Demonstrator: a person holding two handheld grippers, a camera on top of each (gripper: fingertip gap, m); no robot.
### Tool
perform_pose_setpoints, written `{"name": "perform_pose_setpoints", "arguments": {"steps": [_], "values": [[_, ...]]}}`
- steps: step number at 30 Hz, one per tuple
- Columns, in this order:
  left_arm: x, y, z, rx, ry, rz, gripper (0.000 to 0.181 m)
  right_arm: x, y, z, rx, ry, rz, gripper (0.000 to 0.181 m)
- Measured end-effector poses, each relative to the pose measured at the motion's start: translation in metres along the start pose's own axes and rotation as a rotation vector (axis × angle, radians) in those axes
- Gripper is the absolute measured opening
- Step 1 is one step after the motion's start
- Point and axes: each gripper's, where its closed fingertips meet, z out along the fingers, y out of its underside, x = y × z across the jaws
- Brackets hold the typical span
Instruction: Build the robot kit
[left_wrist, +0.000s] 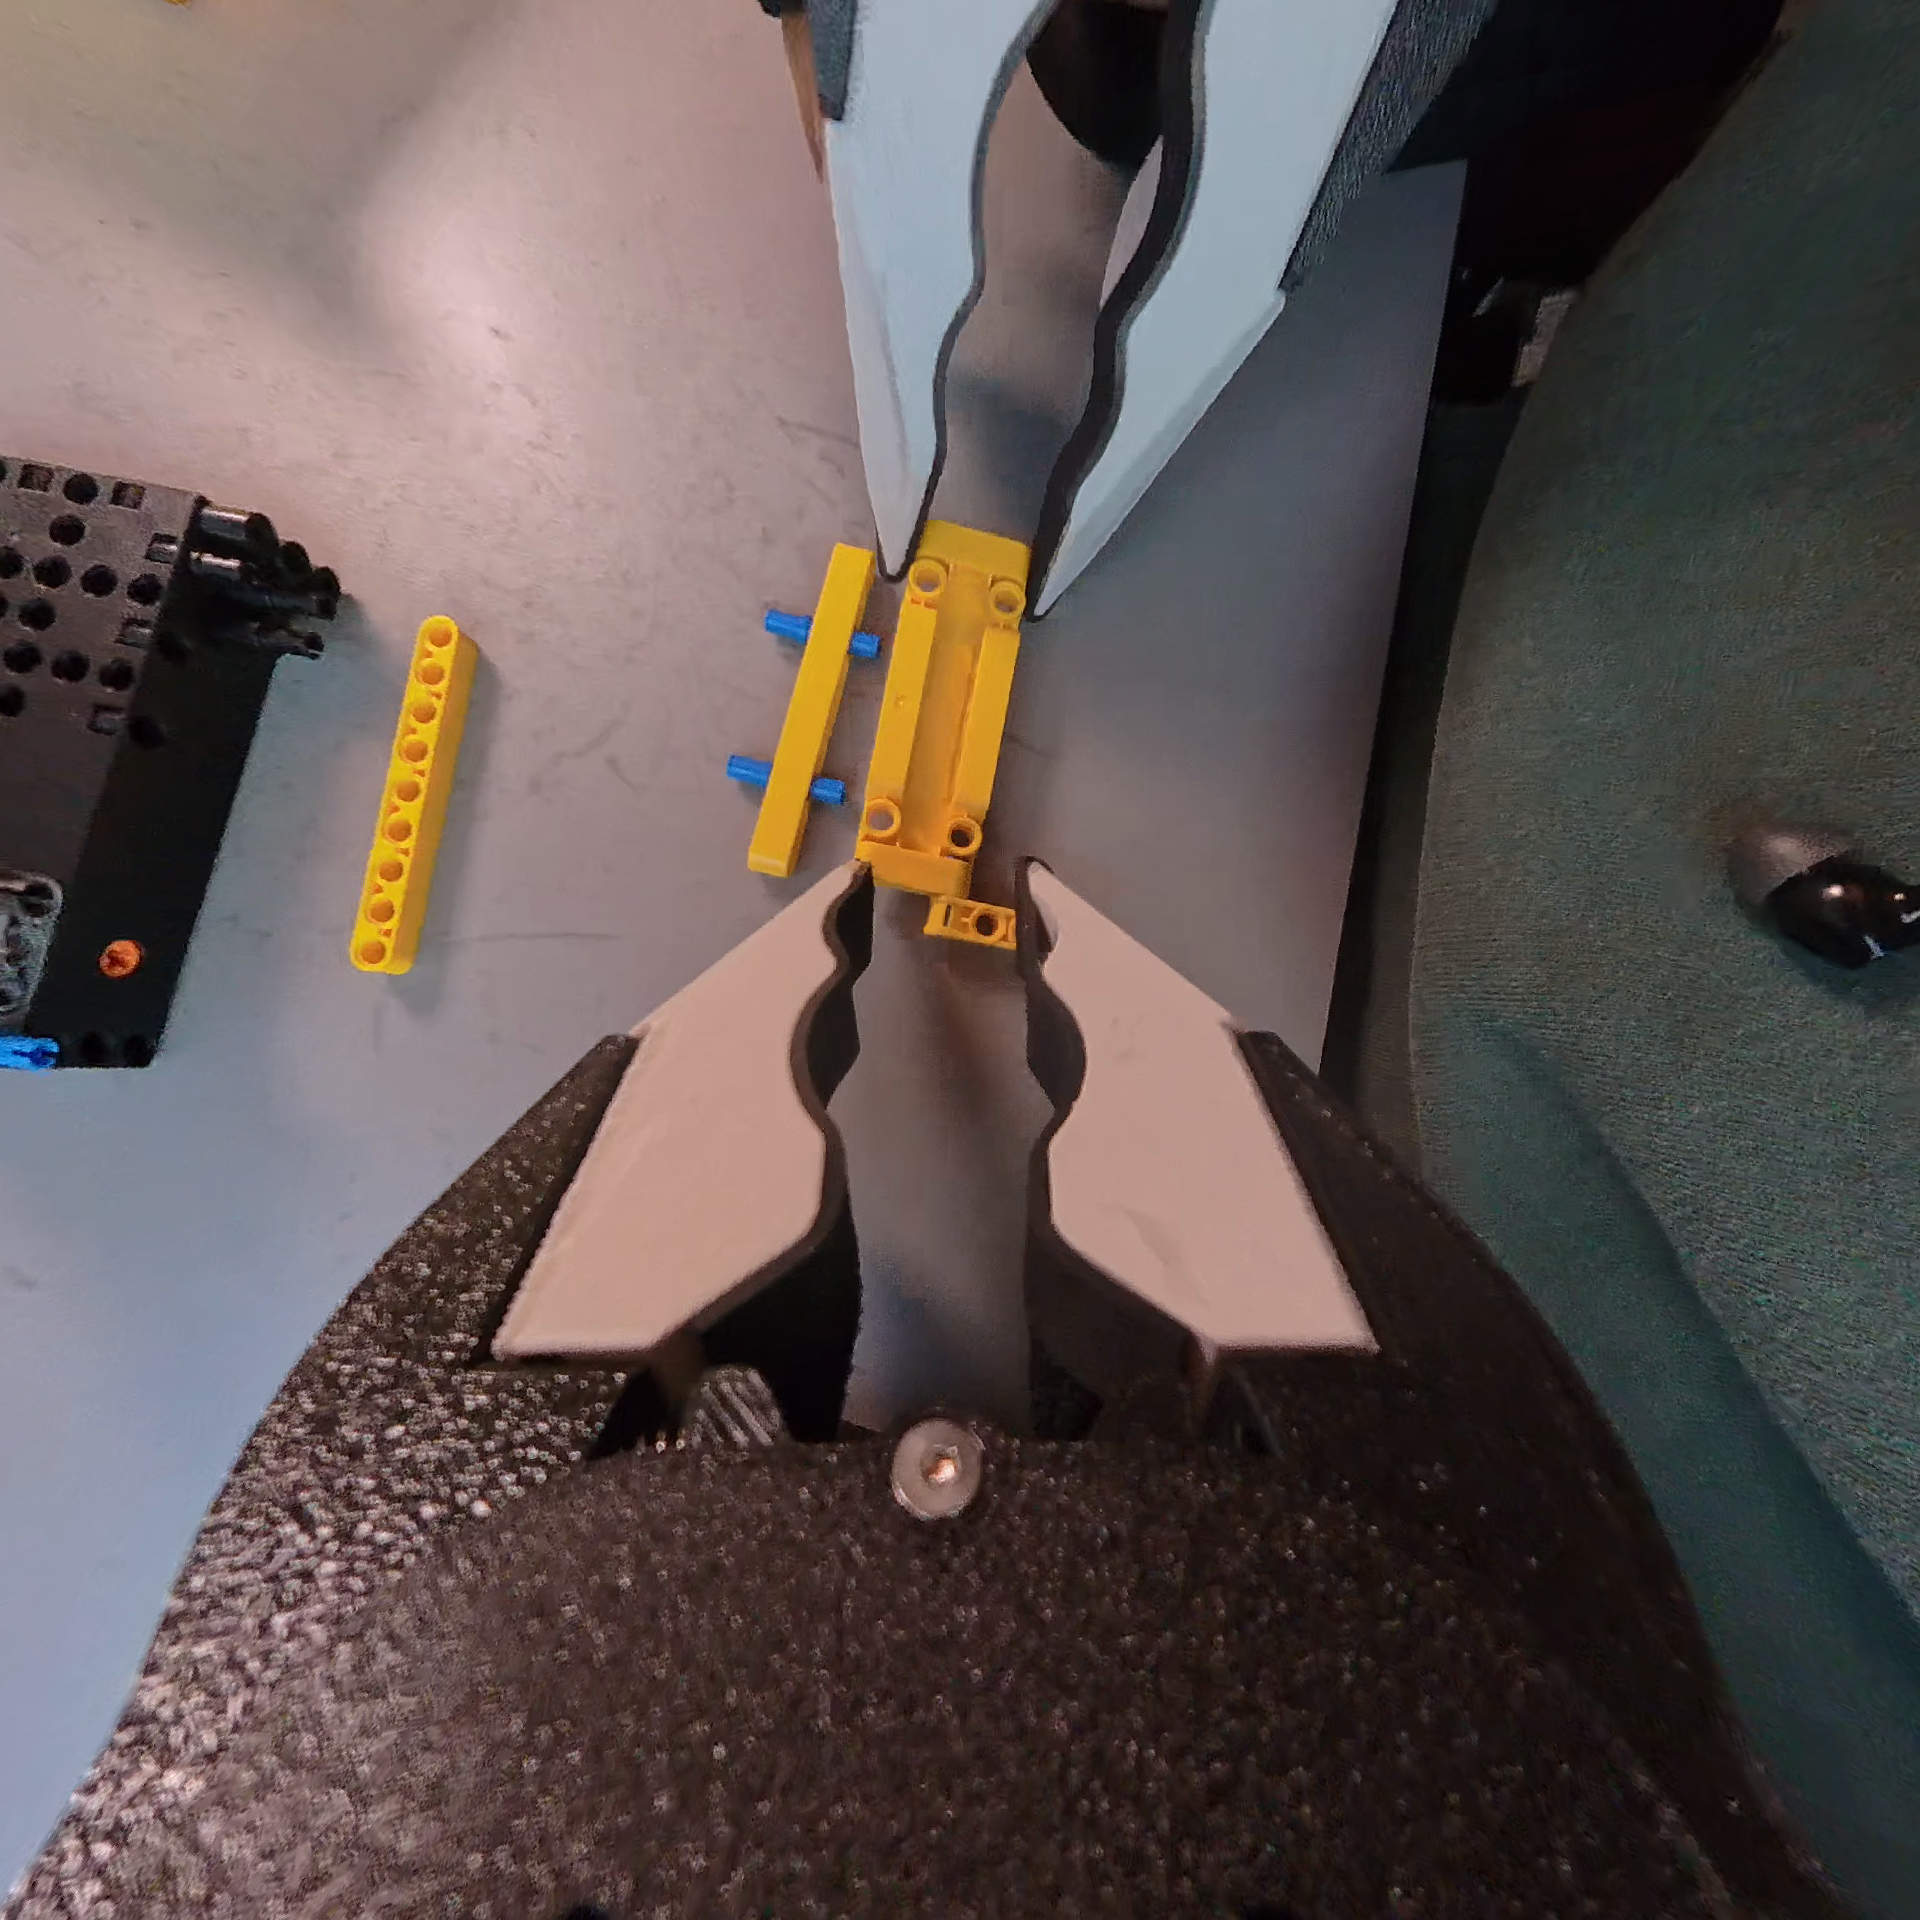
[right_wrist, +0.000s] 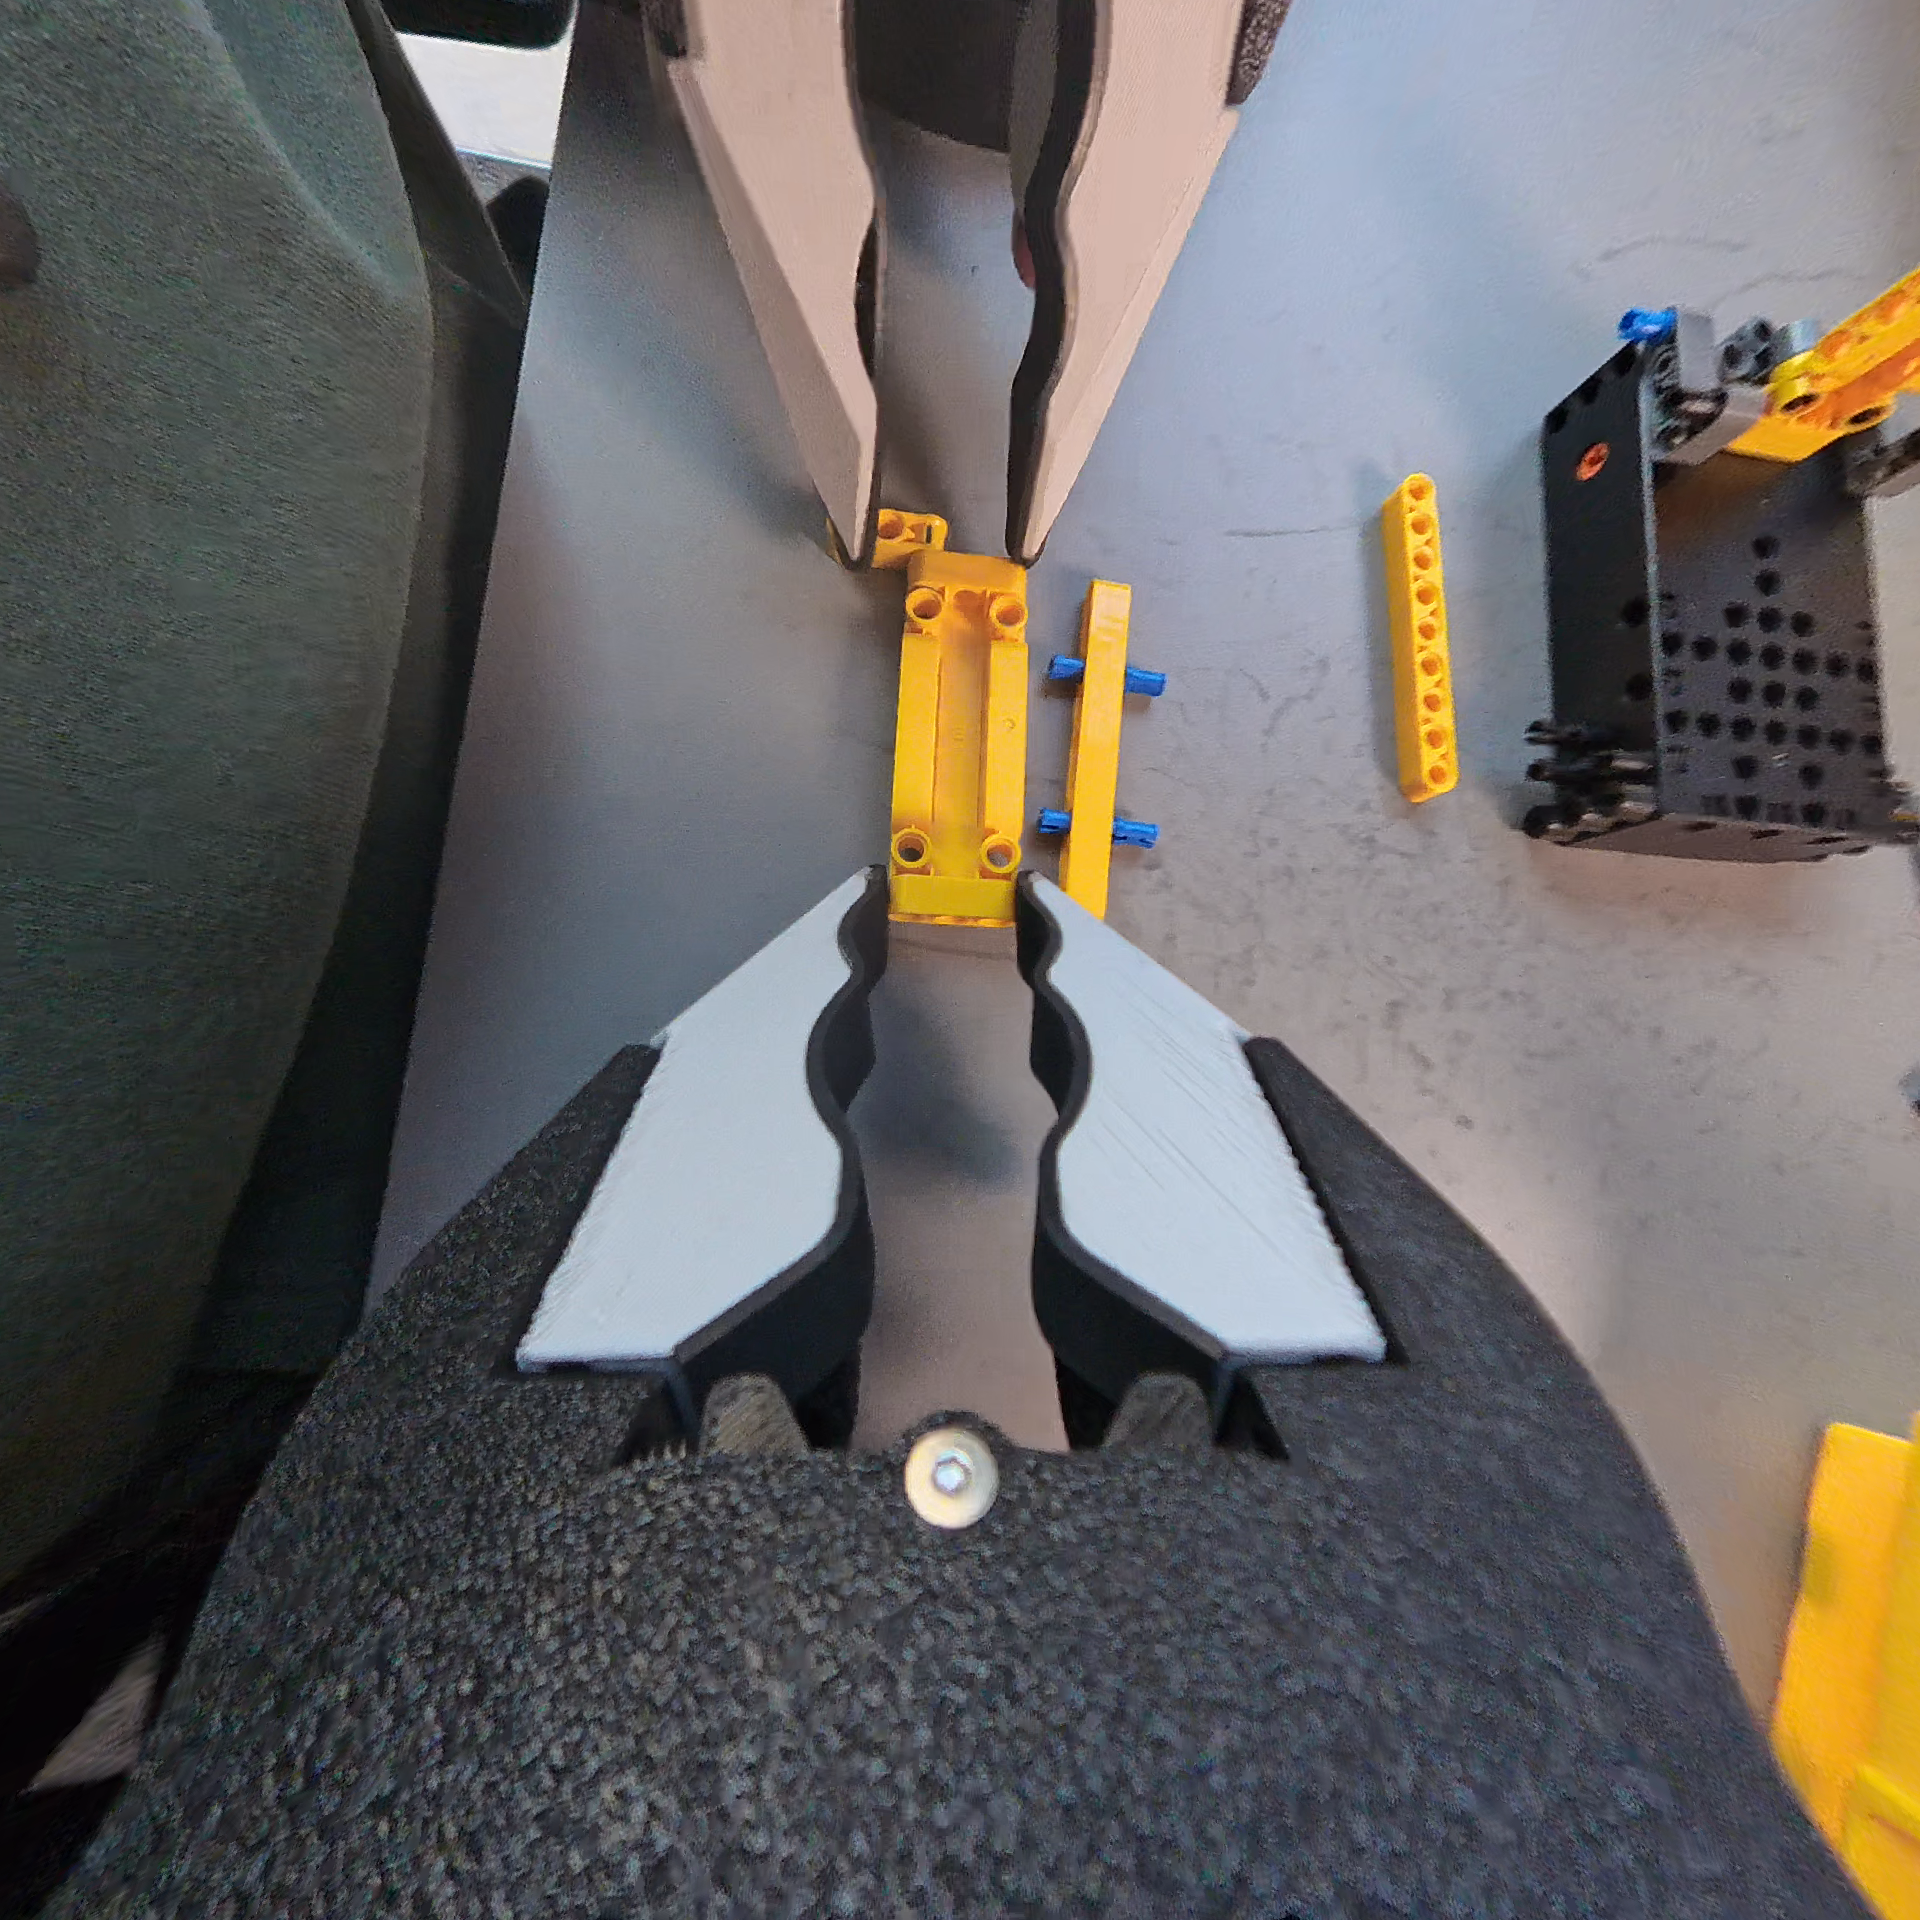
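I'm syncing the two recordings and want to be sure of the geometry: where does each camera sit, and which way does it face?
Left wrist view: sits on the left gripper, looking forward along its jaws and down at the grey table; its own jaws flank the near end of the yellow panel piece, the right gripper facing it.
Right wrist view: sits on the right gripper, looking the opposite way; the left gripper comes in from the top.
Shared: panel, yellow beam with blue pins, holed yellow beam, black block.

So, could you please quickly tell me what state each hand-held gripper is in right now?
Left hand-held gripper: partly open, tips flanking the yellow panel end.
Right hand-held gripper: closed on the panel's other end.
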Motion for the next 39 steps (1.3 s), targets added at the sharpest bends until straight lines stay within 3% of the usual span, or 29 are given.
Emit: {"name": "perform_pose_setpoints", "arguments": {"steps": [6, 10, 13, 15, 17, 21, 27, 32, 39], "values": [[-0.012, -0.018, -0.022, 0.2, 0.101, -0.21, 0.043, 0.018, -0.031, -0.024, 0.225, 0.35, -0.419, 0.024], [-0.005, -0.035, -0.031, 0.303, 0.186, -0.239, 0.013, 0.028, -0.048, -0.036, 0.253, 0.566, -0.64, 0.024], [-0.003, -0.049, -0.039, 0.396, 0.22, -0.265, 0.008, 0.029, -0.054, -0.038, 0.269, 0.639, -0.715, 0.024], [-0.007, -0.048, -0.037, 0.39, 0.167, -0.247, 0.007, 0.031, -0.054, -0.037, 0.266, 0.66, -0.722, 0.024], [-0.009, -0.044, -0.036, 0.358, 0.097, -0.177, 0.007, 0.03, -0.053, -0.033, 0.296, 0.6, -0.636, 0.023], [-0.016, -0.015, -0.033, 0.171, -0.006, -0.067, 0.007, 0.036, -0.033, -0.027, 0.278, 0.317, -0.254, 0.024], [-0.007, 0.012, -0.025, 0.078, 0.104, -0.154, 0.007, 0.032, -0.005, -0.003, 0.077, 0.018, 0.151, 0.039], [-0.009, 0.021, -0.014, -0.003, 0.112, -0.15, 0.023, 0.025, -0.001, 0.01, 0.004, -0.048, 0.167, 0.035], [-0.033, 0.0, -0.022, 0.094, 0.138, -0.12, 0.021, 0.029, -0.001, 0.008, 0.018, -0.099, 0.127, 0.032]]}}
